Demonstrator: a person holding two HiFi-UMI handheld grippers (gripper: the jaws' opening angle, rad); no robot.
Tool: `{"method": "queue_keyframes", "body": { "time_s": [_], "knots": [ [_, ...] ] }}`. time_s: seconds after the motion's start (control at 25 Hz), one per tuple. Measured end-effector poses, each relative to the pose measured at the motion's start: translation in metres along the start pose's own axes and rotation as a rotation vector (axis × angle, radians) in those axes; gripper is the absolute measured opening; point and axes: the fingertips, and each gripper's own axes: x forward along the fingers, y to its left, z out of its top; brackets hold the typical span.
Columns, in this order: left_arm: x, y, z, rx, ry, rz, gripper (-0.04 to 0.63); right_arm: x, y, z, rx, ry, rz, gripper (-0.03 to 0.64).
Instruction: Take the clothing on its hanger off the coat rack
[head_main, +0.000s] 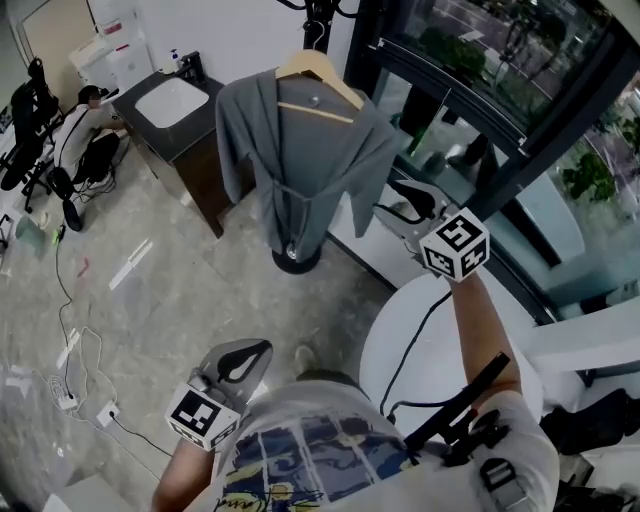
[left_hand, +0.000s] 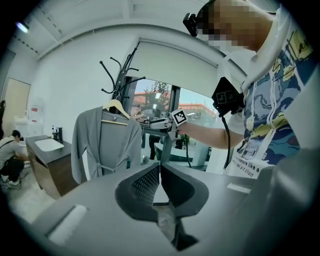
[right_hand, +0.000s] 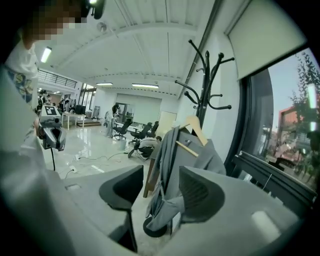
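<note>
head view: grey robe (head_main: 300, 170) is hanging on a wooden hanger (head_main: 318, 68) hooked on the black coat rack (head_main: 318, 18), with both grippers standing apart from it.
right gripper (right_hand: 161, 176) is pointing toward the robe with its jaws spread and nothing between the pads; the robe is showing through the gap, well beyond them. left gripper (left_hand: 159, 169) is sitting low by the person's torso, jaws together with tips meeting, gripping nothing. the rack's round base (head_main: 297, 262) is resting on the floor near a dark cabinet (head_main: 190, 150).
</note>
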Motion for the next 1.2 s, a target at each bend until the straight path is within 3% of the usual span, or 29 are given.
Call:
{"method": "queue_keyframes", "body": {
  "time_s": [0.24,0.4,0.72,0.88,0.96,1.04,1.08,1.2],
  "knots": [
    [0.032,0.028,0.015,-0.008,-0.001,0.066,0.015,0.06,-0.103,0.019,-0.055,0.029,-0.003,0.235],
    [0.042,0.04,0.018,-0.017,0.008,0.106,0.015,0.101,-0.144,0.023,-0.048,0.086,0.039,0.273],
    [0.046,0.057,0.017,-0.042,0.031,0.161,0.015,0.164,-0.145,0.035,0.038,0.17,0.281,0.302],
    [0.047,0.06,0.015,-0.048,0.03,0.167,0.015,0.183,-0.142,0.032,0.077,0.202,0.35,0.297],
    [0.046,0.061,0.015,-0.051,0.032,0.174,0.014,0.185,-0.142,0.032,0.07,0.201,0.352,0.231],
    [0.041,0.062,0.013,-0.058,0.032,0.182,0.014,0.185,-0.142,0.036,0.053,0.187,0.348,0.094],
    [0.038,0.063,0.012,-0.061,0.032,0.186,0.014,0.184,-0.14,0.037,0.039,0.184,0.347,0.058],
    [0.029,0.064,0.01,-0.068,0.024,0.195,0.014,0.181,-0.134,0.039,0.008,0.19,0.33,0.017]
  ]
}}
